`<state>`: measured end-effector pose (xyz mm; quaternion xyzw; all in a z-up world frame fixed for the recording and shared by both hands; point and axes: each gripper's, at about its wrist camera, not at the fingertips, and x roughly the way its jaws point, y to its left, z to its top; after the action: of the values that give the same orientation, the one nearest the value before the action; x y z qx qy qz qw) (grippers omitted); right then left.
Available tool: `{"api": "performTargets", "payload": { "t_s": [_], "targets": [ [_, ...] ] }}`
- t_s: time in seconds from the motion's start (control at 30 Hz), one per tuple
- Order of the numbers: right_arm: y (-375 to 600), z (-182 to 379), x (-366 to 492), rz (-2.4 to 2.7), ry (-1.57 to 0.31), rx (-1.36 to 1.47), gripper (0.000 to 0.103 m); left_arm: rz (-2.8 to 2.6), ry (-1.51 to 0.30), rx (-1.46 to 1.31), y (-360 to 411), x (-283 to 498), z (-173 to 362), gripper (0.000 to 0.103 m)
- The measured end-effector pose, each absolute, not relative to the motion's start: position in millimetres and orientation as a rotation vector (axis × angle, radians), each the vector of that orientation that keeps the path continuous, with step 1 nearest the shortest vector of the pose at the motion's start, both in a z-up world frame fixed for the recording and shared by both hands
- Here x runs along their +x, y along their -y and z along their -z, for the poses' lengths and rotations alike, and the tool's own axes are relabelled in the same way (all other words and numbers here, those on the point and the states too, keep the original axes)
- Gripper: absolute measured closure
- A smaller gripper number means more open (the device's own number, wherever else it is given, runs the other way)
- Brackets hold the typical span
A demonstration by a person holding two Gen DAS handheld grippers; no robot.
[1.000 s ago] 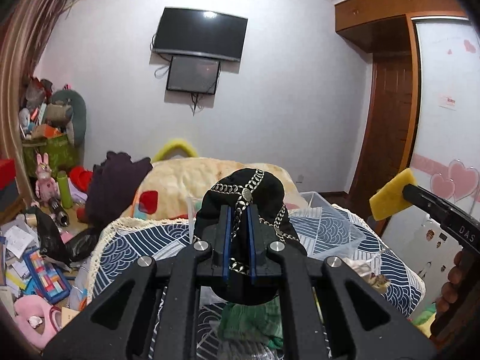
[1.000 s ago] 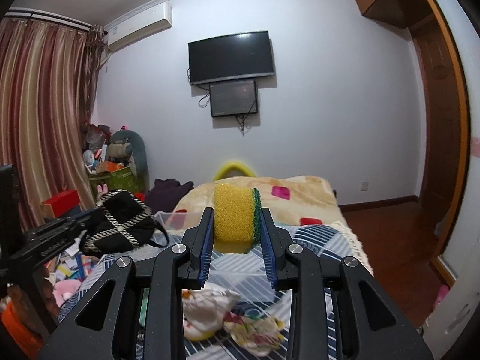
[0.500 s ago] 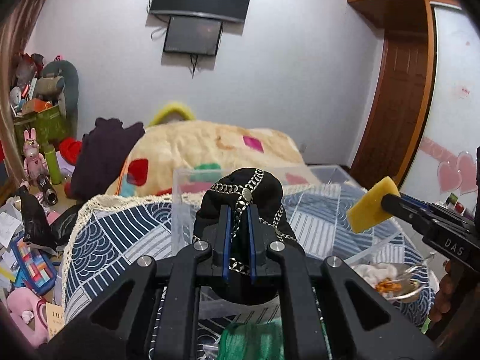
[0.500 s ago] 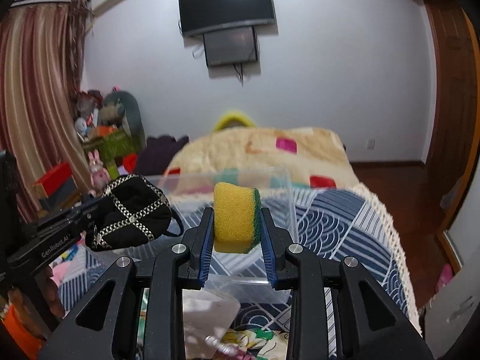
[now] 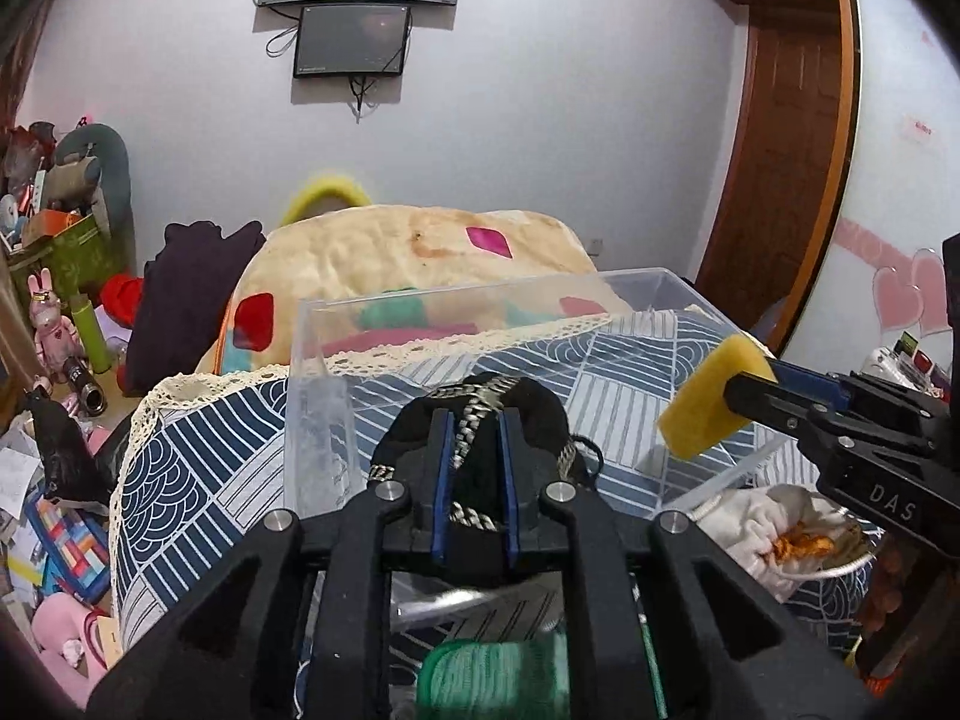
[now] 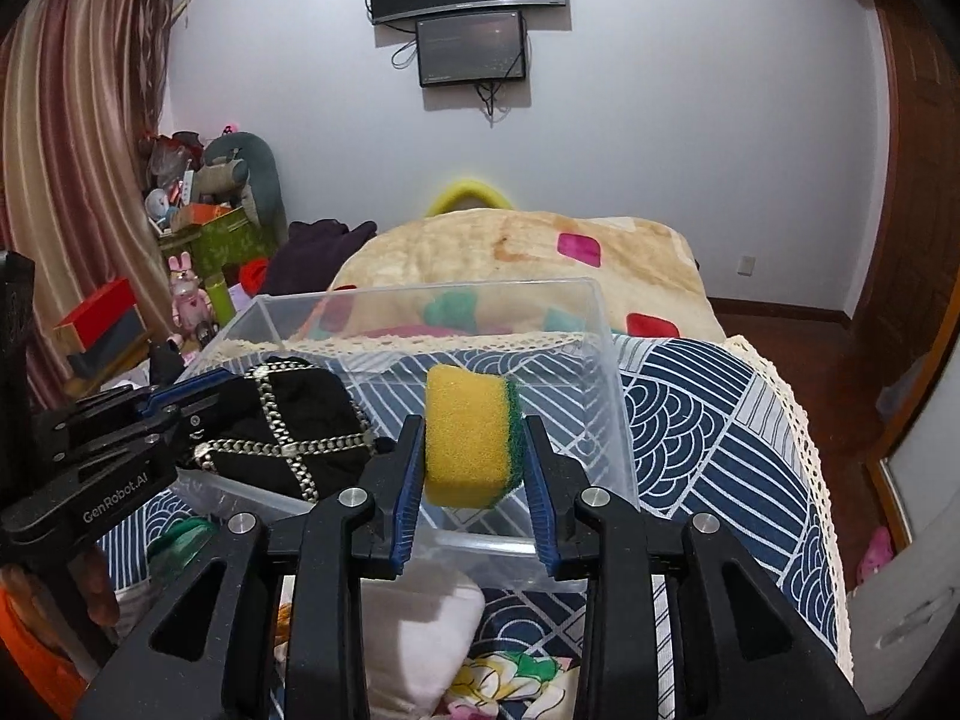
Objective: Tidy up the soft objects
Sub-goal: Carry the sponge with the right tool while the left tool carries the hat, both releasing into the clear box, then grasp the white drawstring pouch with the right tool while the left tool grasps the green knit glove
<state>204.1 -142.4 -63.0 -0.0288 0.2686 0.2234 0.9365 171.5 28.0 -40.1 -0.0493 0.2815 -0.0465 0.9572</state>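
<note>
Both loads came closer to the box [image 6: 606, 372]. We pinch the squishy sponge [image 6: 468, 435] in our right gripper [image 6: 471, 483] and the floppy bag [image 5: 480, 450] by its middle in our left gripper [image 5: 474, 480].

The bin [image 6: 606, 372] sits on the bed [image 6: 720, 420], with the quilt [image 6: 510, 252] behind it.

Left claw [image 5: 474, 468] clamped on black pouch [image 5: 480, 420]; right claw [image 6: 474, 468] pinching yellow sponge [image 6: 471, 438], both held level, side by side.
</note>
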Motion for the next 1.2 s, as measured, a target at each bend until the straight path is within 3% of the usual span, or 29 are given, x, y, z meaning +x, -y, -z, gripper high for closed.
{"api": "performTargets", "payload": {
  "t_s": [0.03,0.1,0.17,0.27,0.4,0.47,0.6,1.2],
  "targets": [
    [144,62,205,-0.457,-0.545,-0.061,0.065,0.099,-0.575,-0.102,-28,169,39,0.084],
    [145,59,202,-0.453,-0.528,-0.062,0.044,0.097,-0.572,-0.102,-29,166,37,0.074],
    [148,52,194,-0.441,-0.49,-0.062,0.036,0.103,-0.561,-0.102,-28,159,33,0.071],
    [151,40,186,-0.439,-0.451,-0.058,0.033,0.117,-0.543,-0.115,-28,149,27,0.07],
    [155,27,172,-0.446,-0.396,-0.055,0.026,0.102,-0.493,-0.122,-27,130,15,0.051],
    [159,24,164,-0.443,-0.371,-0.056,0.022,0.082,-0.463,-0.113,-26,119,10,0.047],
    [160,26,154,-0.457,-0.355,-0.051,0.022,0.076,-0.445,-0.109,-26,104,8,0.04],
    [150,82,151,-0.494,-0.481,-0.075,0.022,0.08,-0.595,-0.107,-8,91,69,0.035]
  ]
}}
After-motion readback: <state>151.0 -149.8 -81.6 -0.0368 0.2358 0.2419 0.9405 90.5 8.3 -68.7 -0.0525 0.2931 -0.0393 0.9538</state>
